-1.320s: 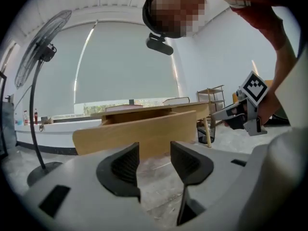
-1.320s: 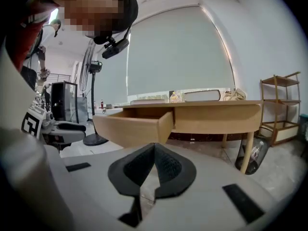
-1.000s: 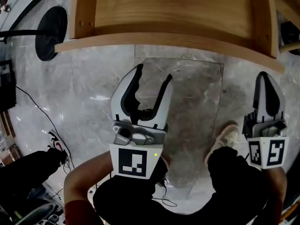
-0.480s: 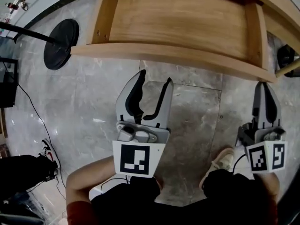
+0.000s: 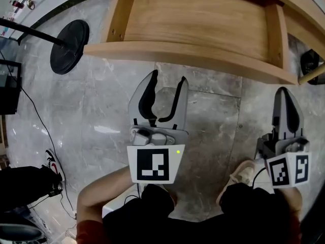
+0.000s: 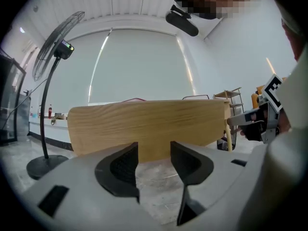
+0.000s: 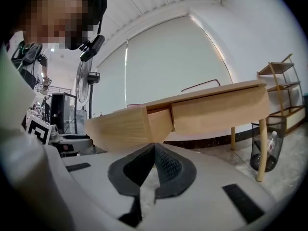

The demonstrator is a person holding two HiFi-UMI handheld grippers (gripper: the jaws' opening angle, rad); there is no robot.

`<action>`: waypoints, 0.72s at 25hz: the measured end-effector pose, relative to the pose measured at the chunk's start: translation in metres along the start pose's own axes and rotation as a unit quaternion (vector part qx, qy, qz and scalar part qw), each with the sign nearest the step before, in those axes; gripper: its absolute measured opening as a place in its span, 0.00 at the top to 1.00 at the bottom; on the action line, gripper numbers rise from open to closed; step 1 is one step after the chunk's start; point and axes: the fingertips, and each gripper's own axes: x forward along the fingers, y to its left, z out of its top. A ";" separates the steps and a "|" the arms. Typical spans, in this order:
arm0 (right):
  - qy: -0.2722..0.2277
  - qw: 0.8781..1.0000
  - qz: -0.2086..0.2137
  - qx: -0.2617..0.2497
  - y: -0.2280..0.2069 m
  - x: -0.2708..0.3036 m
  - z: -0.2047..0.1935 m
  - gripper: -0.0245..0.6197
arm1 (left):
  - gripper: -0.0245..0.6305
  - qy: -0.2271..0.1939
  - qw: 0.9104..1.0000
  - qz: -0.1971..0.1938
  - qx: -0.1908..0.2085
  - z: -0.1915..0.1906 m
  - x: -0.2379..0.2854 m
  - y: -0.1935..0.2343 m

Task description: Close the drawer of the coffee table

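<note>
The light wooden drawer (image 5: pixel 198 19) of the coffee table (image 7: pixel 226 102) stands pulled out and holds nothing. Its curved front panel (image 5: pixel 188 59) faces me and fills the middle of the left gripper view as the drawer front (image 6: pixel 149 126). My left gripper (image 5: pixel 166 84) is open with nothing between its jaws; its tips hang a short way in front of that panel, apart from it. My right gripper (image 5: pixel 286 91) is shut on nothing, below the panel's right end. In the right gripper view the drawer (image 7: pixel 130 124) juts out from the table's left part.
A standing fan's round black base (image 5: pixel 68 46) rests on the grey marble floor (image 5: pixel 96 116) left of the drawer. A cable (image 5: pixel 38 116) runs over the floor at the left. A bin (image 7: pixel 265 148) stands by a table leg (image 7: pixel 262 146). My shoe (image 5: pixel 238 177) is below.
The drawer sits higher and further from the grippers in the head view than a second ago, as the view shifted. Both grippers keep their jaw states; the left edged slightly right.
</note>
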 end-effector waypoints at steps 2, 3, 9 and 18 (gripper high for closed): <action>-0.001 1.000 0.001 -0.001 0.000 0.001 0.000 0.97 | 0.67 0.000 1.000 0.003 0.000 0.000 0.002 0.000; -0.002 1.000 0.000 -0.001 0.000 0.001 0.000 0.97 | 0.67 -0.002 1.000 0.004 0.001 0.002 0.004 0.000; 0.006 1.000 0.005 0.010 -0.002 0.004 -0.009 0.97 | 0.65 -0.009 1.000 0.007 -0.001 0.008 0.016 0.001; 0.018 1.000 0.006 0.019 -0.003 0.004 -0.024 0.97 | 0.64 -0.007 1.000 0.020 -0.011 0.012 0.029 0.012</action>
